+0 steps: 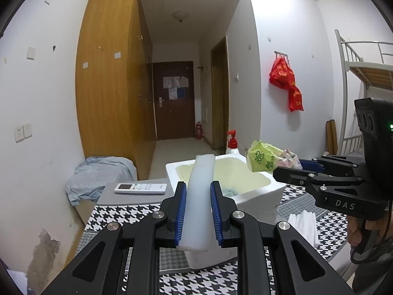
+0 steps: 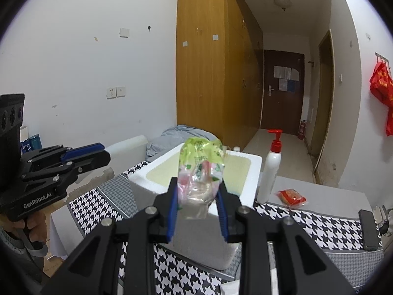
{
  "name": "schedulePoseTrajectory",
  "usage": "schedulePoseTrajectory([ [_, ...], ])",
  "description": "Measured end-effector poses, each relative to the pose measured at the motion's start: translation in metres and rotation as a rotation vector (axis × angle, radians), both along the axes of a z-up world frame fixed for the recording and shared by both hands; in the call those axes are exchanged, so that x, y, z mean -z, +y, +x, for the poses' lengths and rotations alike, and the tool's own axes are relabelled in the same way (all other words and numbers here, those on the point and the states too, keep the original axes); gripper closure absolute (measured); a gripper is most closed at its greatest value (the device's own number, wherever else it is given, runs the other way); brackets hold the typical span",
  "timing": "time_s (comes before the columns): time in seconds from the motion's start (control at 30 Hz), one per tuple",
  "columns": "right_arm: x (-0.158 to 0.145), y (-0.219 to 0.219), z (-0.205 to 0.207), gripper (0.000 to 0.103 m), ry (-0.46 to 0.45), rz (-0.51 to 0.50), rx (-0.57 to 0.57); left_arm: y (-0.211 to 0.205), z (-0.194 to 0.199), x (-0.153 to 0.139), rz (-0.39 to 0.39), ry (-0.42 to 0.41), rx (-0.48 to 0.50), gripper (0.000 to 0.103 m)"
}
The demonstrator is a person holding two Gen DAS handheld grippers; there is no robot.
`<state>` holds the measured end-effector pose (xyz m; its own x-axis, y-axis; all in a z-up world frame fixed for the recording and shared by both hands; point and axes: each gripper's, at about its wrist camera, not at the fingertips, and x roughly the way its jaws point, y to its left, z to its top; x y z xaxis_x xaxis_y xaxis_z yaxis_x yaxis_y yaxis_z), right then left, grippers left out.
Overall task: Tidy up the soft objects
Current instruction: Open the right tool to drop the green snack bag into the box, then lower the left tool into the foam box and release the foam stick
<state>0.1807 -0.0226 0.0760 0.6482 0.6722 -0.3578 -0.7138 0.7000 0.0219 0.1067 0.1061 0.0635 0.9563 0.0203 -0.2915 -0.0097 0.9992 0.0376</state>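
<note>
A white foam slab (image 1: 198, 196) stands clamped between the closed blue pads of the left gripper (image 1: 198, 213), held above the near wall of an open white foam box (image 1: 258, 196) on a houndstooth tablecloth (image 1: 118, 215). The right gripper (image 2: 197, 209) pinches a crumpled green-and-clear plastic packet (image 2: 200, 169), also over the box. Both items seem mid-carry toward the box; next, each likely needs lowering inside before its jaws part. A lotion pump bottle (image 2: 271, 169) stands beside the box

Open foam box (image 2: 253, 162) below; pump bottle (image 2: 270, 169) flanks its side.
</note>
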Motion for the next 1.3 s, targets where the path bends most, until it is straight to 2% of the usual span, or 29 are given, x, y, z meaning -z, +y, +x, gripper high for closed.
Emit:
schedulePoseTrajectory([
  [0.93,0.005,0.027,0.041,0.07,0.076,-0.02,0.001,0.016,0.019,0.0,-0.019,0.006,-0.017,0.081],
  [0.97,0.005,0.028,0.043,0.063,0.08,-0.026,0.001,0.017,0.02,0.0,-0.021,0.006,-0.019,0.081],
  [1.07,0.005,0.026,0.043,0.03,0.082,-0.014,-0.011,0.017,0.02,0.0,-0.022,0.007,-0.019,0.081],
  [1.1,0.004,0.026,0.042,0.023,0.076,-0.011,-0.008,0.017,0.02,0.0,-0.022,0.007,-0.02,0.081],
  [1.2,0.005,0.026,0.042,0.012,0.065,-0.031,0.018,0.018,0.021,0.0,-0.026,0.008,-0.023,0.081],
  [1.3,0.006,0.026,0.041,0.01,0.067,-0.037,0.018,0.018,0.022,0.0,-0.024,0.007,-0.021,0.081],
])
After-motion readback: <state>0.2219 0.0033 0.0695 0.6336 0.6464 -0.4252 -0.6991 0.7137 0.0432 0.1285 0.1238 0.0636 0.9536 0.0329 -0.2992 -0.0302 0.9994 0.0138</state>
